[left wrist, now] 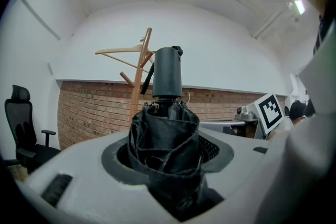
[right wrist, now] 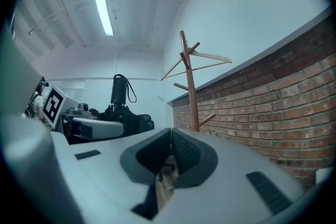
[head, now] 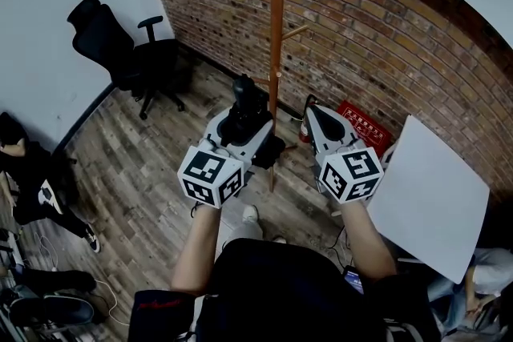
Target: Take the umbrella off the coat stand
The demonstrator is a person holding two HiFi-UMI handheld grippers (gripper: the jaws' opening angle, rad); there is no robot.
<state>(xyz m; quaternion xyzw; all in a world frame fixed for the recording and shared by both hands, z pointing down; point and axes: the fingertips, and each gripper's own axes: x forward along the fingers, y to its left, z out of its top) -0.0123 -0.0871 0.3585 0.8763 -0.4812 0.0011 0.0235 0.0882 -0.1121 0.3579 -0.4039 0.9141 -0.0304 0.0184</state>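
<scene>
Umbrella (head: 244,110), folded and black, stands upright in the clamped jaws of the left gripper (head: 244,136), already apart from the stand (head: 277,36), while the right gripper (head: 315,114) hovers beside it with jaws pressed together on nothing. Trouble, if it comes, likely starts with the grip: the pads bite bunched, soft fabric rather than the firm handle, so a jolt could let the top-heavy umbrella tip or slide out. Its loose strap (right wrist: 129,91) could also catch a peg should the hand swing close to the stand.
</scene>
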